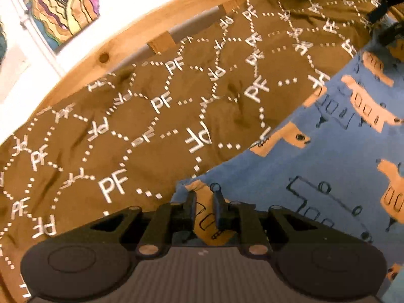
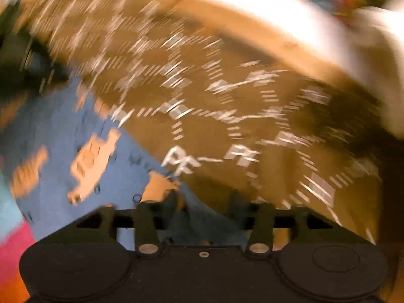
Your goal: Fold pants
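The pants (image 1: 328, 156) are blue with orange vehicle prints and lie on a brown bedspread (image 1: 141, 116) printed with white "PF" letters. In the left wrist view my left gripper (image 1: 204, 202) has its jaws close together, pinching a corner of the pants. The right wrist view is heavily blurred. There the pants (image 2: 65, 146) fill the lower left. My right gripper (image 2: 204, 202) has its jaws spread apart, with a fold of blue fabric lying between them. The other gripper shows dark at the top right of the left wrist view (image 1: 386, 17).
A wooden bed frame (image 1: 141, 32) curves along the far edge of the bedspread. A white wall with a colourful painting (image 1: 63, 7) stands behind it. Pink and orange cloth (image 2: 12, 260) shows at the lower left of the right wrist view.
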